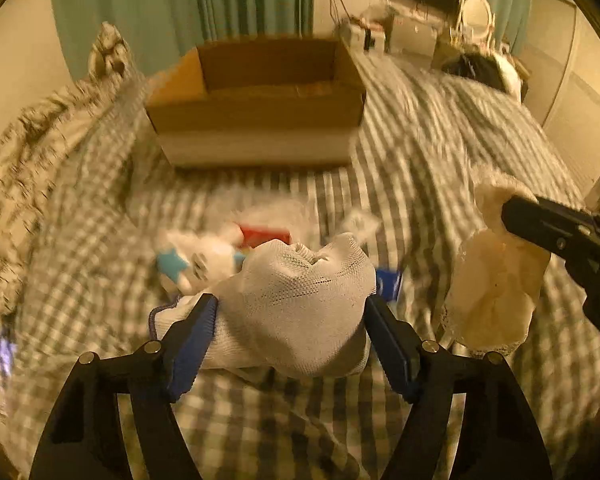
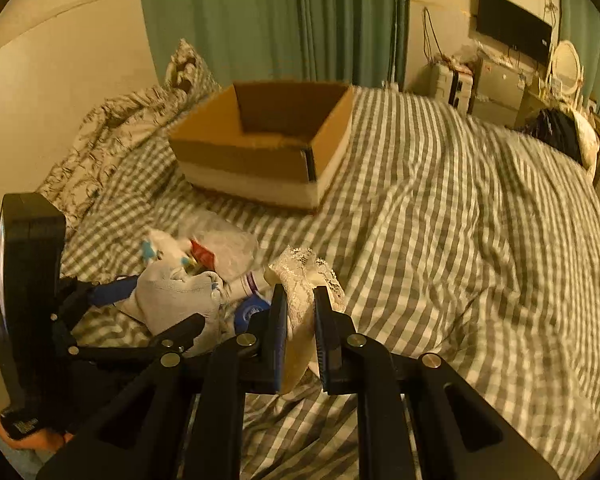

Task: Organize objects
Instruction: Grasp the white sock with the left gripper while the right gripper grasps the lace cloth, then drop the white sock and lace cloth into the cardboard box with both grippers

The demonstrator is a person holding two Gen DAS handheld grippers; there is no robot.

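Note:
My left gripper point(image 1: 290, 304) is shut on a white mesh glove point(image 1: 296, 304) and holds it above the checked bedspread. It also shows in the right wrist view point(image 2: 172, 296). My right gripper point(image 2: 300, 294) is shut on a cream lace cloth point(image 2: 304, 280); the cloth hangs from it in the left wrist view point(image 1: 496, 280). An open cardboard box point(image 1: 256, 116) stands on the bed straight ahead, also seen in the right wrist view point(image 2: 268, 140). A small pile of items lies below the grippers: a white toy with a blue star point(image 1: 192, 256), a red packet point(image 1: 264, 236), a blue item point(image 1: 388, 282).
The bed has a grey-and-white checked cover point(image 2: 440, 220). A patterned pillow point(image 2: 112, 140) lies at the left against the wall. Green curtains point(image 2: 268, 20) hang behind the box. A dresser with a mirror point(image 2: 564, 64) and a dark bundle point(image 2: 556, 132) are at far right.

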